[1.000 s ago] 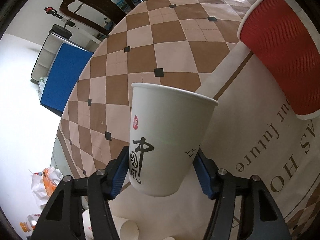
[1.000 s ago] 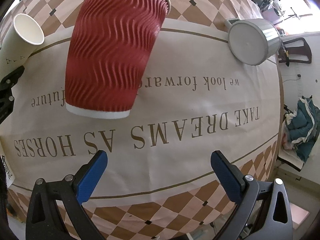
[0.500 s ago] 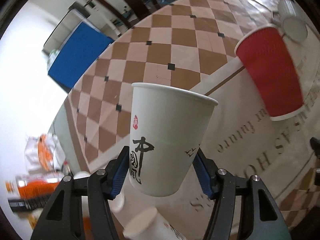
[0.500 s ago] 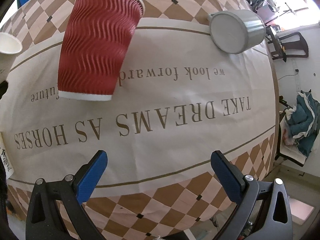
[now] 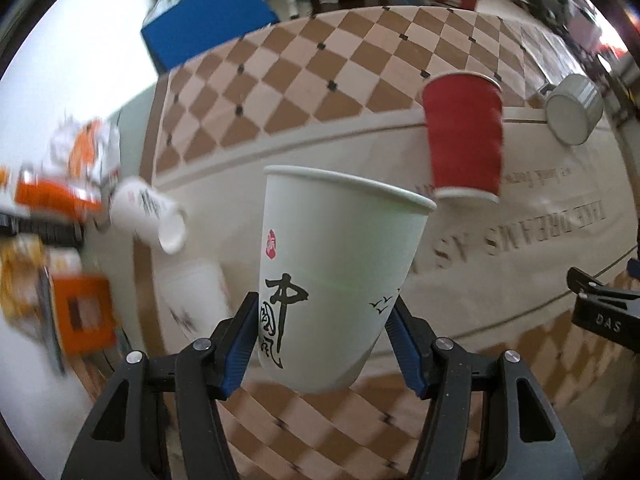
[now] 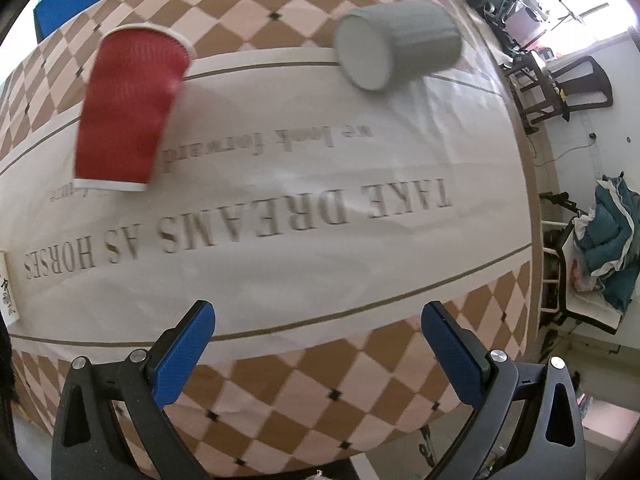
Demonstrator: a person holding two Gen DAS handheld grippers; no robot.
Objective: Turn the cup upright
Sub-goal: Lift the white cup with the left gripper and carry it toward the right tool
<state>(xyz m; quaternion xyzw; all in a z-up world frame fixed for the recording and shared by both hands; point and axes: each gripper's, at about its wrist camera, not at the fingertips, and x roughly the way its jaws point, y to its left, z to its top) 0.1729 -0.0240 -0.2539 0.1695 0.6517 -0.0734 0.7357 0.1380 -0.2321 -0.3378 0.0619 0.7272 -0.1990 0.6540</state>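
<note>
My left gripper [image 5: 322, 344] is shut on a white paper cup [image 5: 336, 276] with black calligraphy, held rim up above the table's near edge. A red ribbed paper cup [image 5: 464, 136] stands upright on the cloth; it also shows in the right wrist view [image 6: 128, 108]. A grey cup [image 6: 396, 46] lies on its side at the far right of the cloth, bottom toward me; it also shows in the left wrist view [image 5: 574, 110]. My right gripper [image 6: 318, 356] is open and empty, above the table's near edge.
The round table [image 6: 320, 12] has a checkered cloth with printed lettering. Two more white paper cups [image 5: 150, 214] lie left of the held cup. Orange packages [image 5: 60, 184], a blue box [image 5: 208, 28] and chairs [image 6: 560, 88] surround the table.
My left gripper has pulled back and turned right with the white cup; more white cups and floor clutter came into view. My right gripper has drawn back, so the red and grey cups look smaller.
</note>
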